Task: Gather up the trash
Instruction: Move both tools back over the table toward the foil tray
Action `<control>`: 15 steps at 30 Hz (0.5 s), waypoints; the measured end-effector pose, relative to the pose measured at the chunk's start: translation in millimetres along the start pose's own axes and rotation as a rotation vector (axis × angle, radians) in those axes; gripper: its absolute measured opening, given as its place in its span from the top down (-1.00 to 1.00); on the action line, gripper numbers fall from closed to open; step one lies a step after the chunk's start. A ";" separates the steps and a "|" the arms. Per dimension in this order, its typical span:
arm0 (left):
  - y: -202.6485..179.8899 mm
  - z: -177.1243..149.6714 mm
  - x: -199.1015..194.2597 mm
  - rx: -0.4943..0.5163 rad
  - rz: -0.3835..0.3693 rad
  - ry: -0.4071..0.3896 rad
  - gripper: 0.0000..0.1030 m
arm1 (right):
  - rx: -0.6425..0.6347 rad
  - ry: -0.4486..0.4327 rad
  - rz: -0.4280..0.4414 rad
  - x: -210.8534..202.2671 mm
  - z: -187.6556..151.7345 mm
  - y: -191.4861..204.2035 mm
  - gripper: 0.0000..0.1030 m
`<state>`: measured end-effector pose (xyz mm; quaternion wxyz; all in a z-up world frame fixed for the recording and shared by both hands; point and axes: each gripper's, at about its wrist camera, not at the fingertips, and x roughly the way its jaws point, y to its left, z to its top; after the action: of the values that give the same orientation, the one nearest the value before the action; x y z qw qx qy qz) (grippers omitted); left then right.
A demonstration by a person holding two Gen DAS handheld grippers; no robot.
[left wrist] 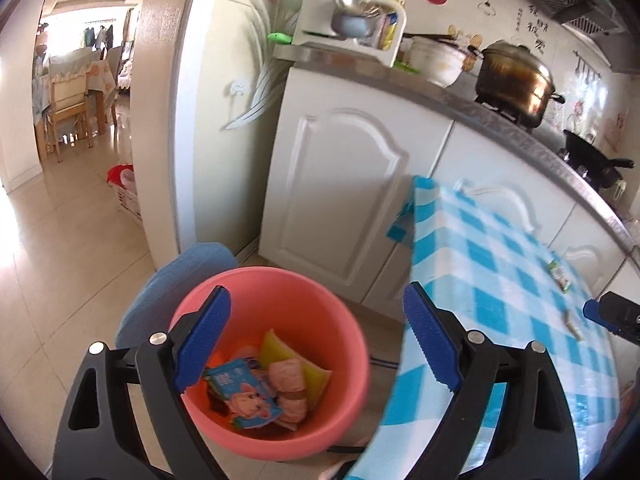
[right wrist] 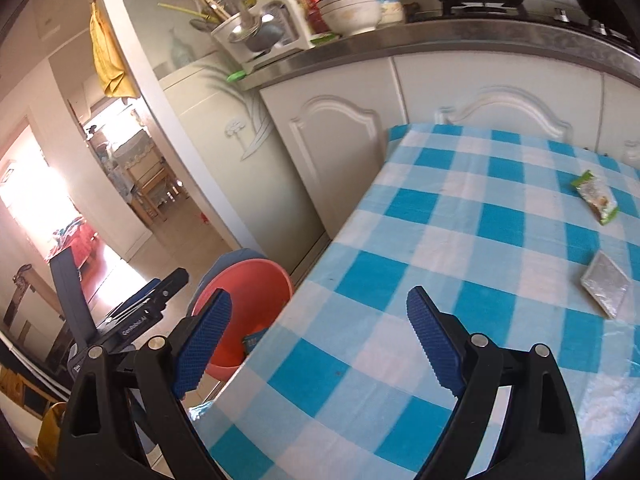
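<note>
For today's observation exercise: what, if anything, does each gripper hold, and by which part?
Nothing is held. The left gripper over the pink bin and the right gripper over the checked table both have open, empty jaws.

Checked counter, tiled floor
I see a green wrapper and a silver packet on the counter; a pink bin stands on the floor.
</note>
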<state>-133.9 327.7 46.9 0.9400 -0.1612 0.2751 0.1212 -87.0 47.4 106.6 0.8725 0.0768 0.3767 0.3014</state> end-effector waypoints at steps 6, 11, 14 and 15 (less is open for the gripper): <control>-47.4 2.9 -10.5 0.072 -0.100 0.042 -0.72 | 0.100 -0.051 -0.104 -51.7 -24.0 -43.0 -0.72; -85.4 8.0 -16.1 0.185 -0.100 0.057 -0.72 | 0.186 -0.069 -0.165 -84.3 -48.7 -77.0 -0.72; -98.5 10.7 -15.9 0.202 -0.119 0.094 -0.79 | 0.221 -0.076 -0.208 -102.4 -64.1 -92.5 -0.72; -101.6 9.9 -16.7 0.203 -0.115 0.093 -0.79 | 0.233 -0.079 -0.221 -107.9 -69.3 -97.9 -0.72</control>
<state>-110.6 235.7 88.1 0.9431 -0.0861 0.3196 0.0313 -147.6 -101.0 88.4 0.8997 0.1472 0.3807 0.1545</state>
